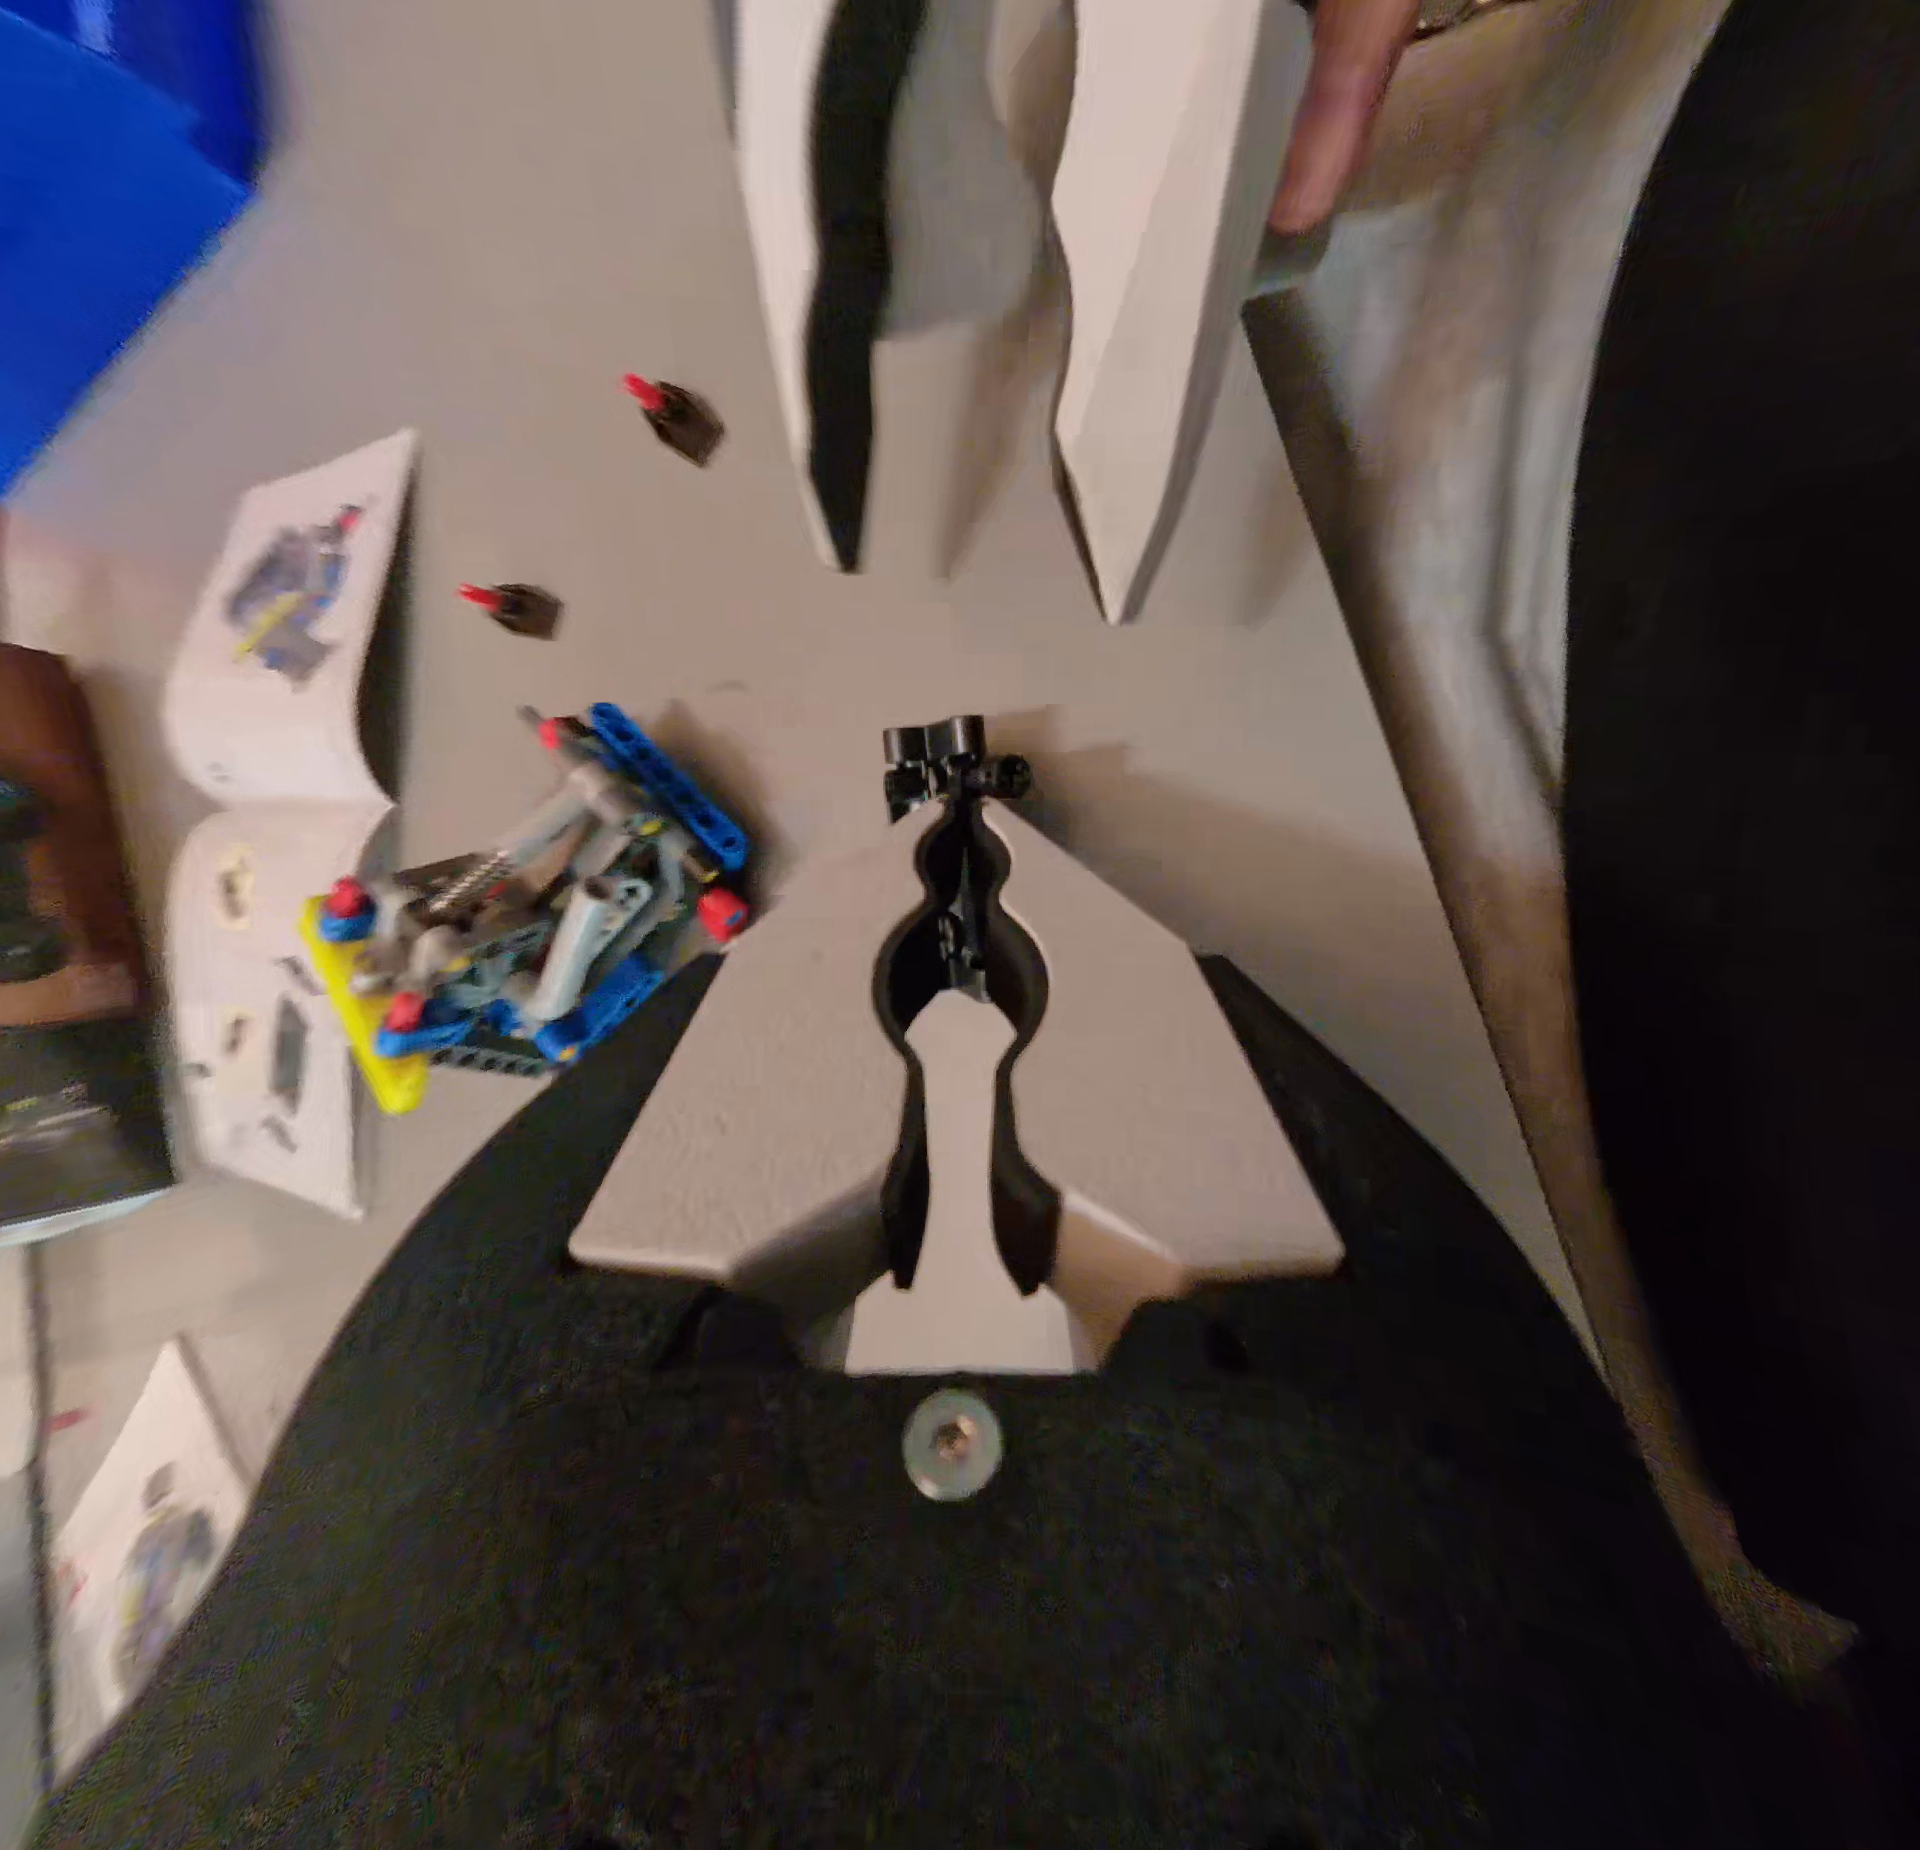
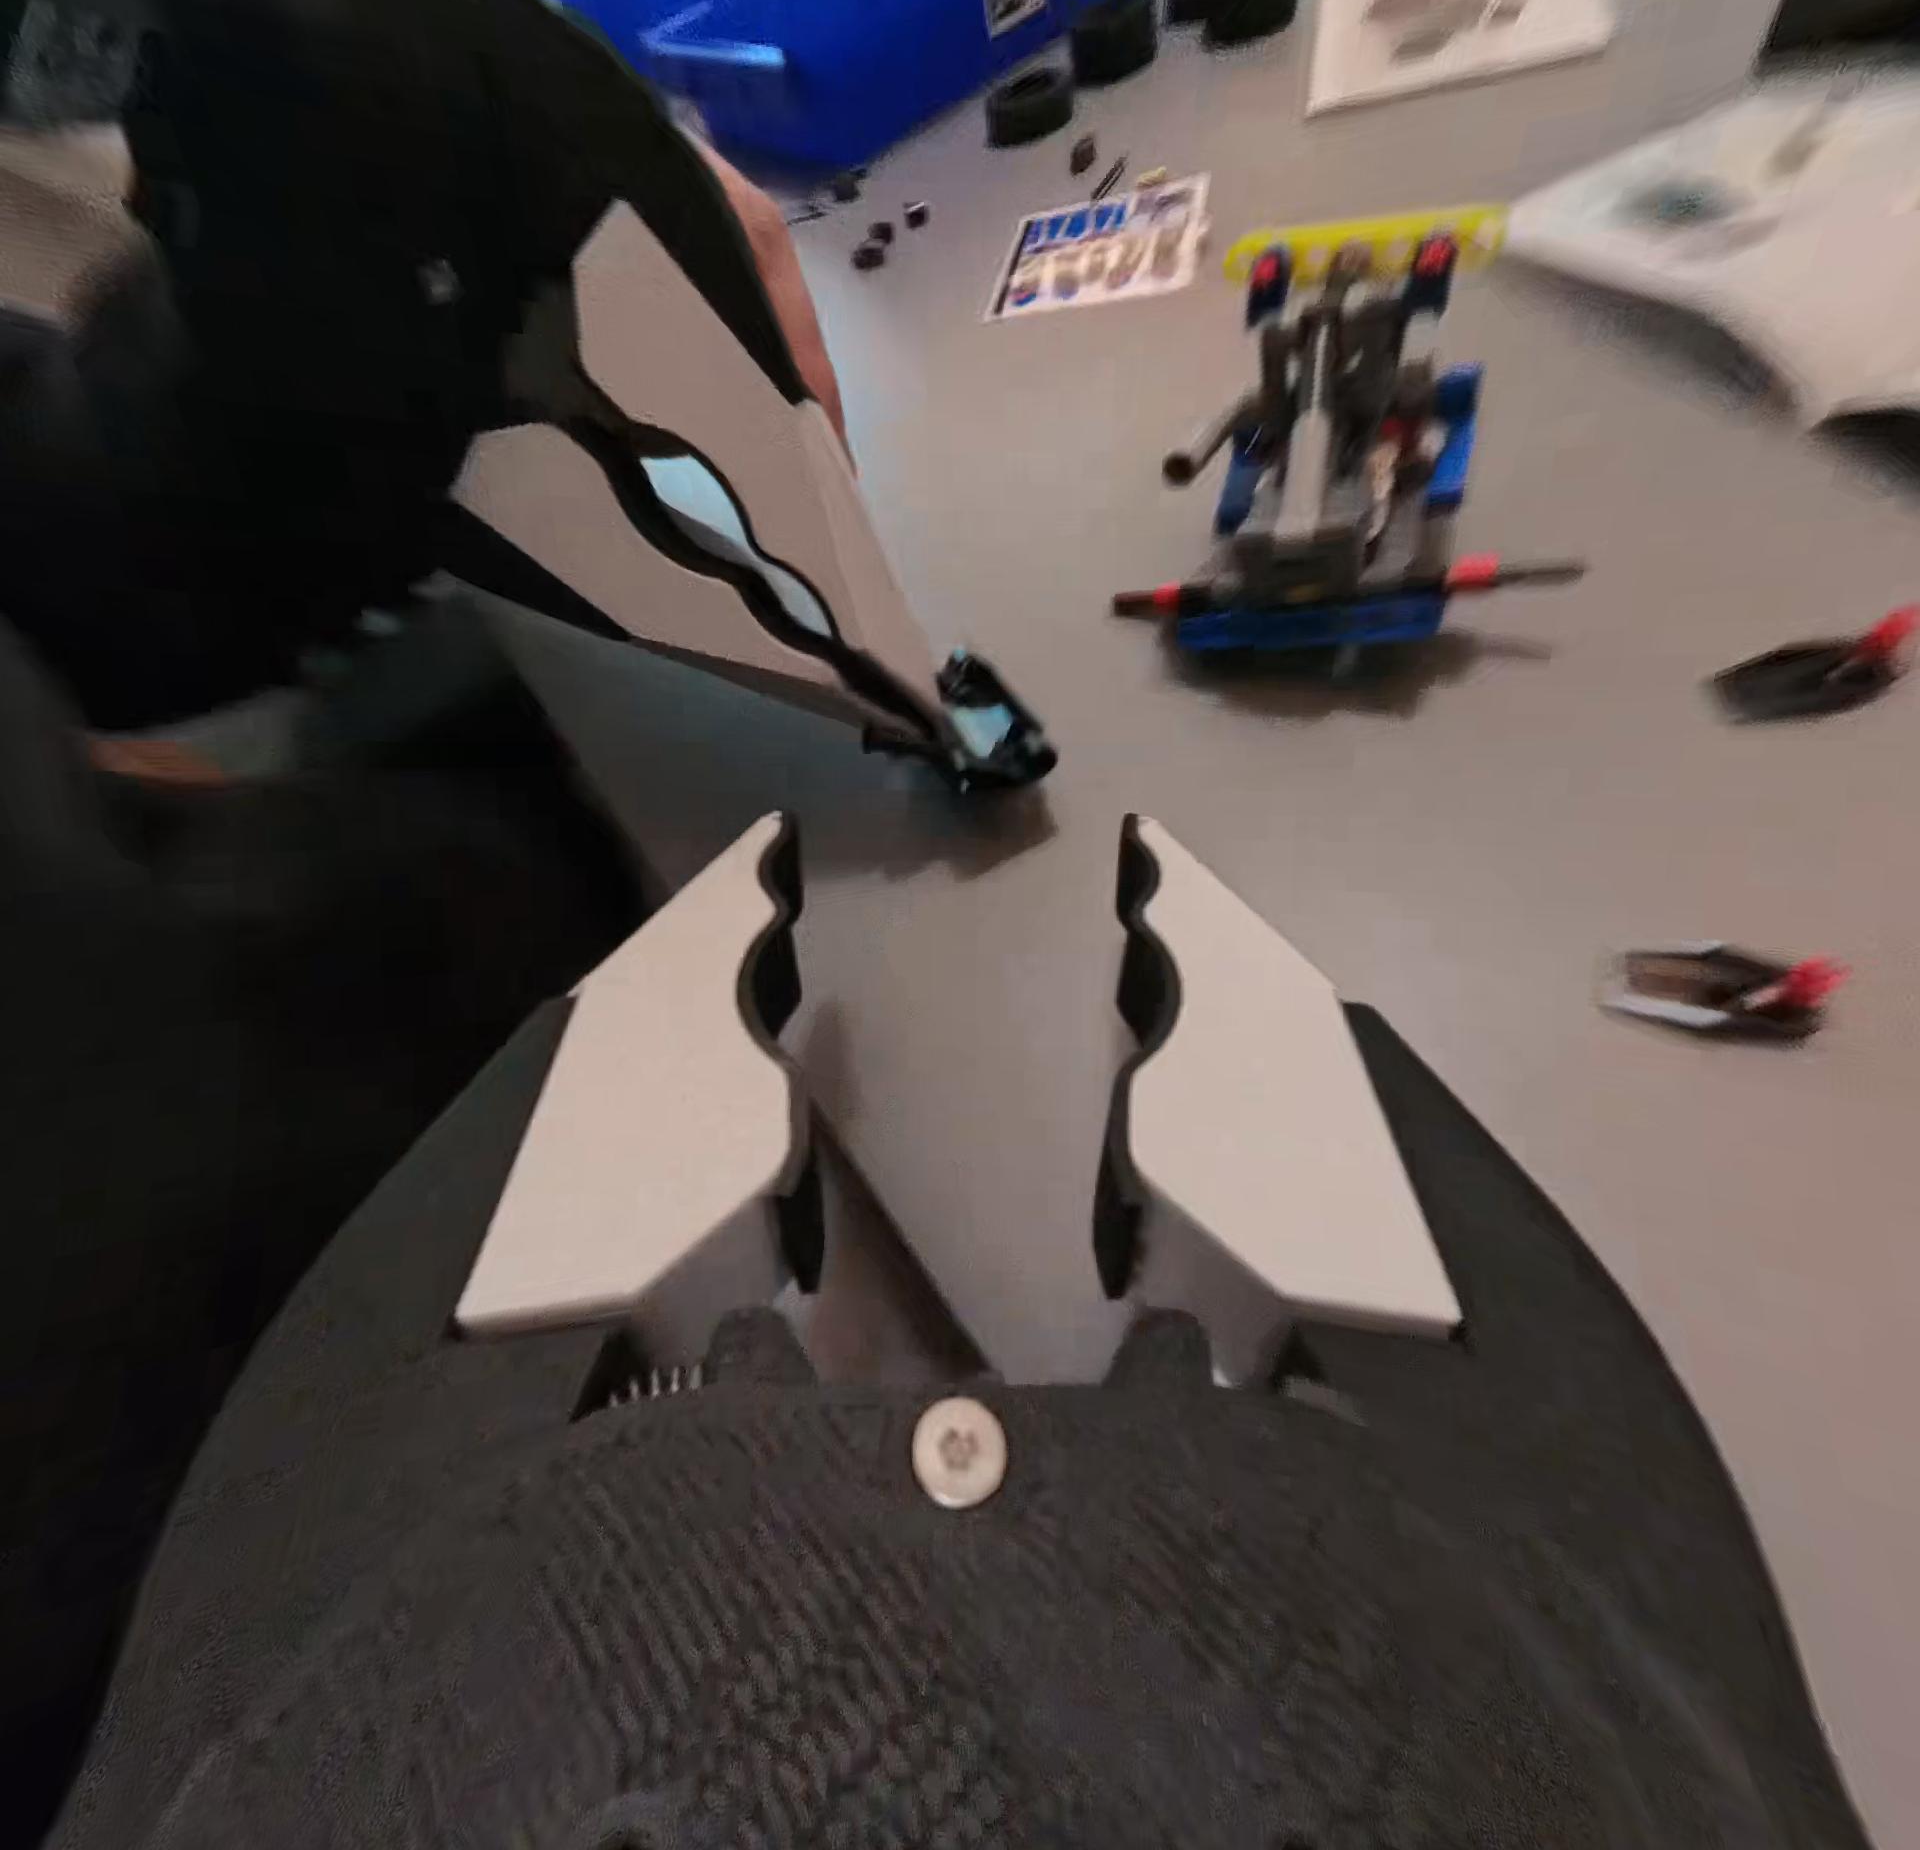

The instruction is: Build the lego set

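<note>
left tongs (image 1: pixel 961 813) pinching small black part (image 1: pixel 951 761) | right tongs (image 2: pixel 961 844) spread, bare, above grey table (image 2: pixel 1351 865)

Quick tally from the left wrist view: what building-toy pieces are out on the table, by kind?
Partly built blue-and-yellow model: 1
Loose black pieces with red pins: 2
Black piece clamped in the left gripper: 1
Total: 4
</note>
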Demonstrator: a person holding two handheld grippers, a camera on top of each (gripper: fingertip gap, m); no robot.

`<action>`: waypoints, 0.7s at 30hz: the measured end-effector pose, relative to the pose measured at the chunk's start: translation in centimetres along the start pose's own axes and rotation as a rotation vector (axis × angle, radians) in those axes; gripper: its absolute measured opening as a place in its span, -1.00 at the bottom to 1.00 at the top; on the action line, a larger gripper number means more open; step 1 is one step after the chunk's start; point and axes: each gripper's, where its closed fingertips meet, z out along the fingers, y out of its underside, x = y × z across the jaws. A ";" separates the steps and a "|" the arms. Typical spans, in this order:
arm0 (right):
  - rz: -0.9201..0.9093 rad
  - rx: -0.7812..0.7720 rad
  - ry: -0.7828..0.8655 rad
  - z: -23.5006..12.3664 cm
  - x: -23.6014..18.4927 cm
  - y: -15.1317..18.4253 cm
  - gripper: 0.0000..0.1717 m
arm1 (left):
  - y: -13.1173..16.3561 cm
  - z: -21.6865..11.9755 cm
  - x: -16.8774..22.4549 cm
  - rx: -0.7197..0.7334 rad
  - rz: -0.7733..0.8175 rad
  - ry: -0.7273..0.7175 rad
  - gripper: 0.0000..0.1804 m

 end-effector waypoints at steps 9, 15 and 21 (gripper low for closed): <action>-0.106 -0.090 -0.102 2.3 -1.2 0.8 -0.64 | -0.4 1.5 1.7 0.109 -0.287 0.276 -0.87; -0.220 -0.177 -0.141 1.9 -0.8 1.6 -0.53 | 0.2 1.3 1.0 0.104 -0.333 0.212 -0.81; -0.305 -0.172 -0.133 1.3 0.6 0.0 -0.50 | 0.1 1.3 0.8 0.110 -0.407 0.144 -0.77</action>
